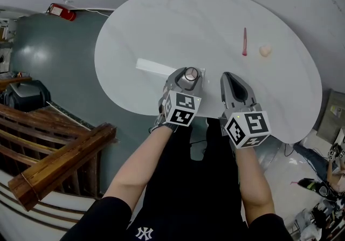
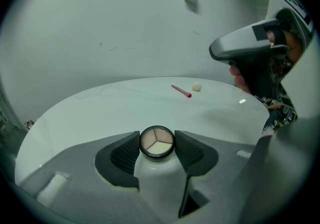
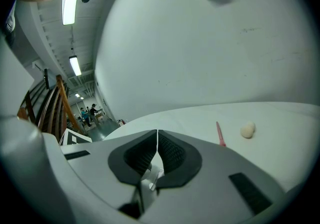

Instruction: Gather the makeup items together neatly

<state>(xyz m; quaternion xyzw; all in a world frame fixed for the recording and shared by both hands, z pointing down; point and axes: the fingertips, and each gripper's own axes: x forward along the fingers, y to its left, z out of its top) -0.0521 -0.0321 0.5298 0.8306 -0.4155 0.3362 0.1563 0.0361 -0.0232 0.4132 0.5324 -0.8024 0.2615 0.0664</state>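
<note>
My left gripper [image 1: 190,74] is shut on a small round compact [image 1: 191,74] near the front edge of the white oval table [image 1: 161,19]. In the left gripper view the compact [image 2: 157,142] shows three pale shades in a black rim, pinched between the ribbed pads [image 2: 126,155]. Just to its right, my right gripper [image 1: 229,77] is shut with nothing in it; its pads [image 3: 170,154] meet. A thin pink stick [image 1: 244,41] and a beige sponge [image 1: 264,50] lie side by side at the far right of the table, the pink stick [image 3: 220,134] and the sponge [image 3: 247,130] ahead of the right gripper.
A flat white strip [image 1: 153,66] lies on the table just left of the left gripper. A wooden railing [image 1: 59,159] and a red fire extinguisher [image 1: 60,12] are off the table's left side. The table's front edge is right below both grippers.
</note>
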